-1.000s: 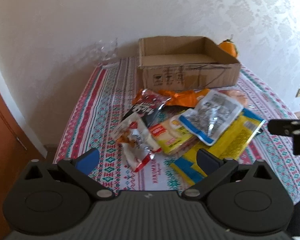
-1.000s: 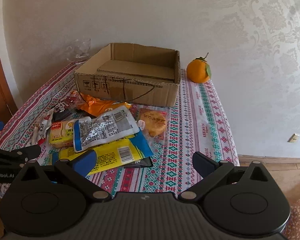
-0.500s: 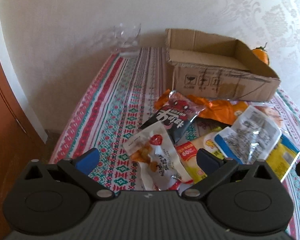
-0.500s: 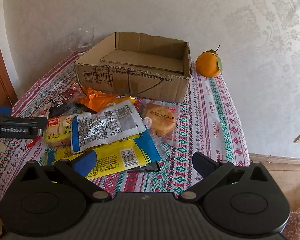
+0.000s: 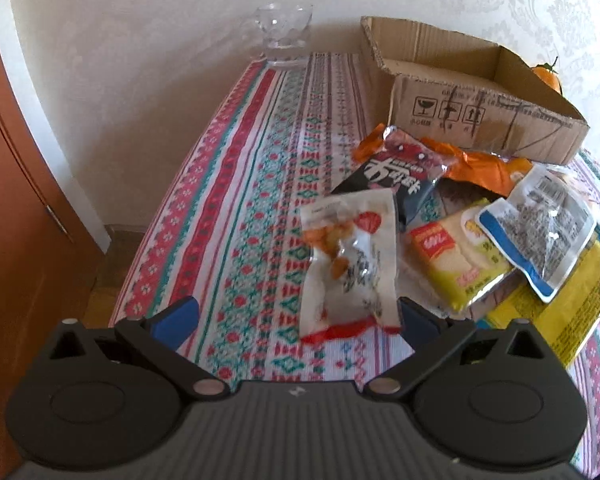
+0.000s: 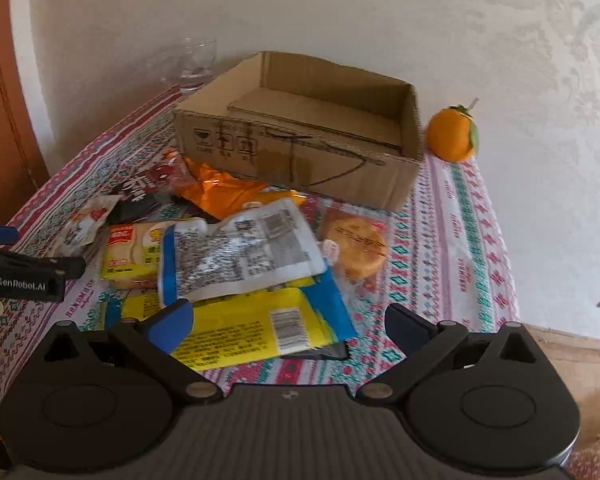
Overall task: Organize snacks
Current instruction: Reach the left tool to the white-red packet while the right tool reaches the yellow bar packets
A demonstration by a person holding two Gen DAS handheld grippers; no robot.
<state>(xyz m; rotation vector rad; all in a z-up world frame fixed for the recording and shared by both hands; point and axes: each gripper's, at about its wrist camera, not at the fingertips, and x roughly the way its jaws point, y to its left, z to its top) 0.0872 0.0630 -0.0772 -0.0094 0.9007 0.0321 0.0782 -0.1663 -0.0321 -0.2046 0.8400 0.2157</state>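
Snacks are lying in a loose heap on the striped tablecloth (image 5: 256, 184), in front of the open cardboard box (image 6: 300, 136). At the far left a glass bowl (image 5: 284, 36) is standing by the wall. The left gripper (image 5: 296, 316) is hovering low over the near edge of the heap with its jaws spread wide, and the white packet (image 5: 350, 260) is lying between the blue fingertips (image 5: 176, 318), touching neither as far as can be seen. Behind that packet a black and red bag (image 5: 396, 168) is resting, then an orange bag (image 5: 476, 166), a yellow cake packet (image 5: 460, 256) and a silver pouch with a blue edge (image 5: 540, 228). In the right wrist view the right gripper (image 6: 288, 320) is also standing wide apart and holding nothing, poised above the big yellow and blue bag (image 6: 252, 324). A round cake in clear wrap (image 6: 354, 246) is sitting just right of the pouch. At the far right an orange (image 6: 450, 134) is sitting beside the box.
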